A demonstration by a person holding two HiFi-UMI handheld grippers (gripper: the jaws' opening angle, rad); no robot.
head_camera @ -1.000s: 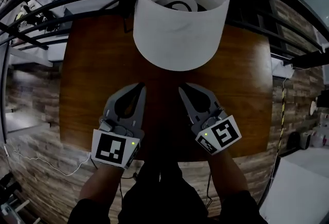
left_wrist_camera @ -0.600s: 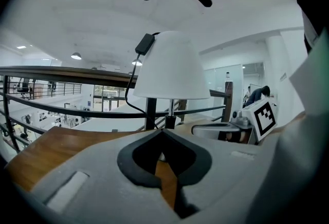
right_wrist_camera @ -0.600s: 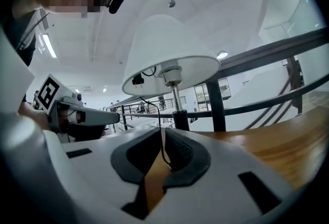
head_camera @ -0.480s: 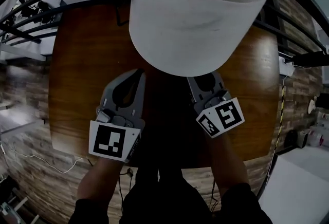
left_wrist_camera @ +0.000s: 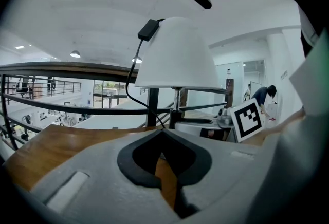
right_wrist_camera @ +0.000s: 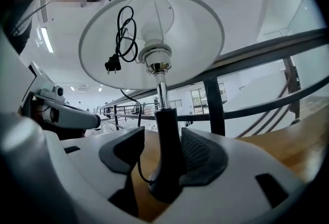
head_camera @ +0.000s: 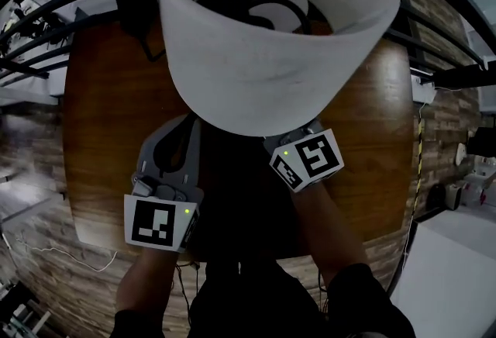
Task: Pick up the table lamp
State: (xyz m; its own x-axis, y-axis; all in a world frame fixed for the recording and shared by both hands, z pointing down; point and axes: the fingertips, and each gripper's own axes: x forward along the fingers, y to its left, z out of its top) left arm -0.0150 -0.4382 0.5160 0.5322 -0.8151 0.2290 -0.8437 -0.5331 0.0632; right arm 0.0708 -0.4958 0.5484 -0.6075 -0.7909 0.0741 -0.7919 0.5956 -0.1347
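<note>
The table lamp has a wide white shade [head_camera: 271, 73] and a slim black stem [right_wrist_camera: 167, 135] on a black foot. It stands on the round wooden table [head_camera: 101, 119]. My right gripper [right_wrist_camera: 163, 147] is open, its jaws having just been opening, and the stem stands between them, close against the right pad [right_wrist_camera: 198, 148]. In the head view only its marker cube [head_camera: 306, 160] shows, as the jaws are hidden under the shade. My left gripper [head_camera: 188, 123] is shut and empty, left of the lamp, its tips meeting [left_wrist_camera: 162, 133] short of the shade [left_wrist_camera: 175, 56].
The lamp's black cord and plug [right_wrist_camera: 121, 38] hang coiled inside the shade. A dark metal railing [left_wrist_camera: 77, 69] runs behind the table, and its bars [right_wrist_camera: 267, 53] pass close behind the lamp. The floor below is patterned wood [head_camera: 449, 119].
Both grippers have moved forward toward the lamp. The right one's jaws have slid out of sight under the shade, which now fills more of the head view.
</note>
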